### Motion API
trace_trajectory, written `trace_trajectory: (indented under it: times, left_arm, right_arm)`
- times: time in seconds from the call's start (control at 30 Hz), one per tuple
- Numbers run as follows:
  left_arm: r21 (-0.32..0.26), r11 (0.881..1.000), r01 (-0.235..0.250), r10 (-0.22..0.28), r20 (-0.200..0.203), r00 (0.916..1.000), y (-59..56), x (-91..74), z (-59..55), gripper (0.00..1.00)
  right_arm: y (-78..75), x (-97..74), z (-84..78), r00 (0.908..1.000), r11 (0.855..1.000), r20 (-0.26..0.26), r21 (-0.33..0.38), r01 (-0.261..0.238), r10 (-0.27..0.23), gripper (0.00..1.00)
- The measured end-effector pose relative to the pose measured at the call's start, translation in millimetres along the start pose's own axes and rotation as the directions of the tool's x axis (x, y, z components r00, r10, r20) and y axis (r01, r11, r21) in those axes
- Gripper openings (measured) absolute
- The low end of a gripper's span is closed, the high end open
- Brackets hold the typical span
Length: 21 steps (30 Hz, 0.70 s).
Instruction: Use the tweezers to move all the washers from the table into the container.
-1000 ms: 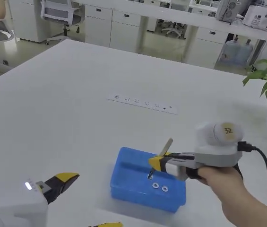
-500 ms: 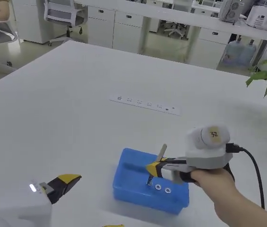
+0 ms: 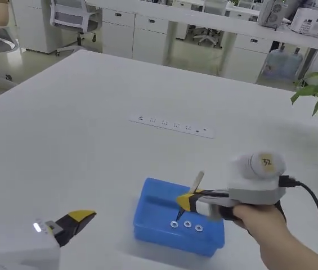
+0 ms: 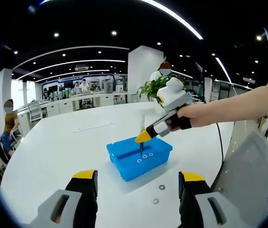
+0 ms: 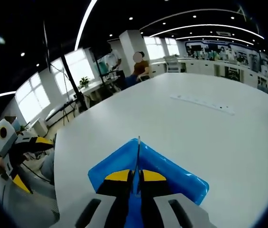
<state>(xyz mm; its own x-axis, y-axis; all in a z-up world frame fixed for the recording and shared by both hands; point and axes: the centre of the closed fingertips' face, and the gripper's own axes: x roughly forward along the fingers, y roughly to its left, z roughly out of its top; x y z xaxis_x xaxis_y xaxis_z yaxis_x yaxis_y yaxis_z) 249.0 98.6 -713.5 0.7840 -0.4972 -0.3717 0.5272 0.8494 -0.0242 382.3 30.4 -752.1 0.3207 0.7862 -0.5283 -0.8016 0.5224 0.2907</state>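
White table [image 3: 91, 107], open-plan office [image 3: 204, 25] beyond

Three washers [image 3: 187, 224] lie in the blue container [image 3: 164, 240] under tip-down tweezers [image 3: 197, 180]; two loose washers [image 4: 161, 187] lie just outside.

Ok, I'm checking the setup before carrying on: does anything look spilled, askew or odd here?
Nothing stands out. The blue container sits flat on the table with three washers inside; two loose washers lie on the table beside it, simply not moved yet.
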Motion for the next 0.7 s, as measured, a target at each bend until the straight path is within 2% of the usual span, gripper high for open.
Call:
trace_trajectory:
  times: [0.2, 0.4, 0.5, 0.7]
  left_arm:
    - [0.003, 1.000, 0.003, -0.003, -0.002, 1.0000, -0.8, 0.0, 0.1, 0.70]
    - [0.001, 1.000, 0.002, -0.002, -0.002, 1.0000, -1.0, -0.2, 0.4, 0.70]
    - [0.001, 1.000, 0.002, -0.002, -0.002, 1.0000, -1.3, -0.4, 0.7, 0.70]
    - [0.001, 1.000, 0.003, -0.003, 0.001, 1.0000, -1.8, -0.8, 1.6, 0.70]
  right_arm:
    - [17.4, -16.1, 15.0, 0.9940, 0.997, 0.098, 0.063, -0.055, 0.048, 0.04]
    - [37.7, -26.9, 14.2, 0.9860, 0.990, 0.142, 0.094, -0.101, 0.087, 0.04]
    - [48.6, -29.1, 6.0, 0.9843, 0.987, 0.138, 0.099, -0.124, 0.109, 0.04]
    - [63.0, -25.7, -19.1, 0.9861, 0.984, 0.087, 0.094, -0.150, 0.142, 0.04]
